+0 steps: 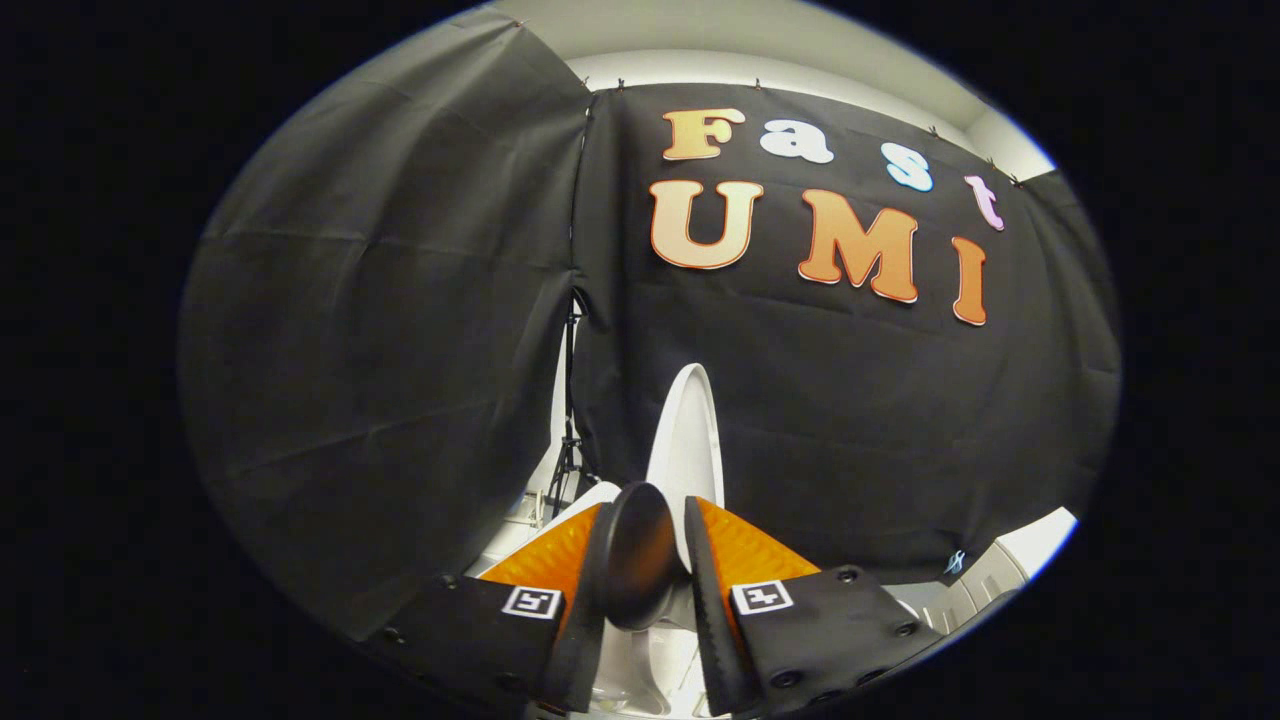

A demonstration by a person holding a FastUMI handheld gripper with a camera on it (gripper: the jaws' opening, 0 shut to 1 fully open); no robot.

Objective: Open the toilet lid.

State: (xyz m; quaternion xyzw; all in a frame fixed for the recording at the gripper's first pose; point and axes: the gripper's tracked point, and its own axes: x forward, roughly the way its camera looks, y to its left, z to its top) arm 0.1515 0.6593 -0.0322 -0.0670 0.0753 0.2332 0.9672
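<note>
The white toilet lid [686,430] stands raised, seen edge-on, rising from between my fingers toward the black cloth wall. A dark round knob [636,560] sits against the lid's left face, low between the fingers. My gripper [648,565] is shut on the toilet lid: the left finger [592,590] presses on the knob side and the right finger [702,580] lies against the lid's other face. Below the fingers, white toilet porcelain [640,670] shows.
Black cloth walls hang close behind and to the left. A thin dark stand [570,440] shows in the gap between the cloths. White toilet parts [530,520] lie left of the fingers, and white fixtures [1000,570] sit low on the right.
</note>
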